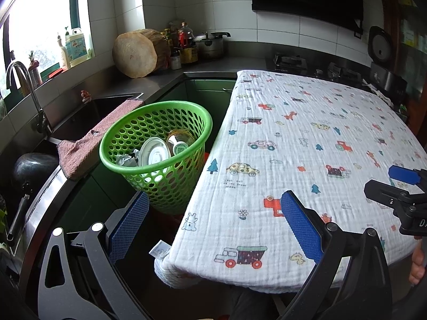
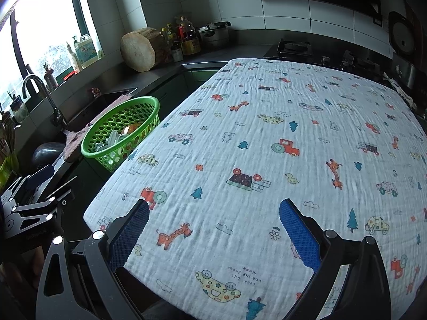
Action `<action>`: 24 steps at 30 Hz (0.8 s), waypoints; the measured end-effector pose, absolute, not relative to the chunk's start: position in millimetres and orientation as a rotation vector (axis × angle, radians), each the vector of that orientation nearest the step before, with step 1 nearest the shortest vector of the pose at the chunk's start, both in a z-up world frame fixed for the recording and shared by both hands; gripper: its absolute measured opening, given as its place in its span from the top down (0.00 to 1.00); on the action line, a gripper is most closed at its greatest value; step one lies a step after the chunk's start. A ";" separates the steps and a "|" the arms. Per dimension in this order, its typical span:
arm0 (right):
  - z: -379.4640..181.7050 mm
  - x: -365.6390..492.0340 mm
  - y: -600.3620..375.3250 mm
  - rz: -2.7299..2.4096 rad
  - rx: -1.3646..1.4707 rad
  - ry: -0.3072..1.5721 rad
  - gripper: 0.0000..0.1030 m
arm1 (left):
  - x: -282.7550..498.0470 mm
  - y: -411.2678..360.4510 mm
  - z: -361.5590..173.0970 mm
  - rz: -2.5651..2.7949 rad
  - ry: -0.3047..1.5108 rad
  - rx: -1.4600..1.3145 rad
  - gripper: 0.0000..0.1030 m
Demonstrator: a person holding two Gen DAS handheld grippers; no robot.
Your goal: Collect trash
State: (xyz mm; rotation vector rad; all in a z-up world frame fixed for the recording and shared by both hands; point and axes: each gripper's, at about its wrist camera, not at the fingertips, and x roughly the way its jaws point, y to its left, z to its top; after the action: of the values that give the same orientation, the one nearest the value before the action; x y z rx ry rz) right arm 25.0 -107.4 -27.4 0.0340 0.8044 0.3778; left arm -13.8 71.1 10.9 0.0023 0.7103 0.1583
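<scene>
Both the left claw [image 1: 213,229] and the right claw [image 2: 213,237] hang wide open and empty over the cloth-covered desk [image 2: 267,146]. The trash [image 1: 157,153] lies in the green basket [image 1: 160,181] beside the desk's edge. No litter shows on the cloth, so collecting looks finished; the next move seems only to pull clear.

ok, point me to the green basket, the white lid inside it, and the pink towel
green basket [image 1: 170,186], left wrist view, on its perforated front wall.
white lid [image 1: 154,154], left wrist view, on its round face.
pink towel [image 1: 88,144], left wrist view, on its middle.
</scene>
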 end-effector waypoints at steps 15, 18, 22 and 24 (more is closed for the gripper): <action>-28.5 24.8 -106.1 0.380 0.036 0.807 0.08 | -13.9 70.2 9.9 0.160 0.714 0.007 0.05; -28.8 24.6 -105.9 0.381 0.036 0.808 0.08 | -14.0 70.1 9.7 0.160 0.714 0.008 0.05; -30.8 23.3 -103.8 0.383 0.034 0.808 0.08 | -14.5 71.1 9.4 0.158 0.715 0.008 0.05; -31.5 23.0 -103.4 0.384 0.034 0.808 0.08 | -14.2 71.5 8.9 0.161 0.715 0.010 0.05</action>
State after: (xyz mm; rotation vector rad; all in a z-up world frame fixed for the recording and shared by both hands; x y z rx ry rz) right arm 23.0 -103.4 -31.5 0.0342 0.8079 0.3836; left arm -14.2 71.5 8.9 0.0099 0.7154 0.1607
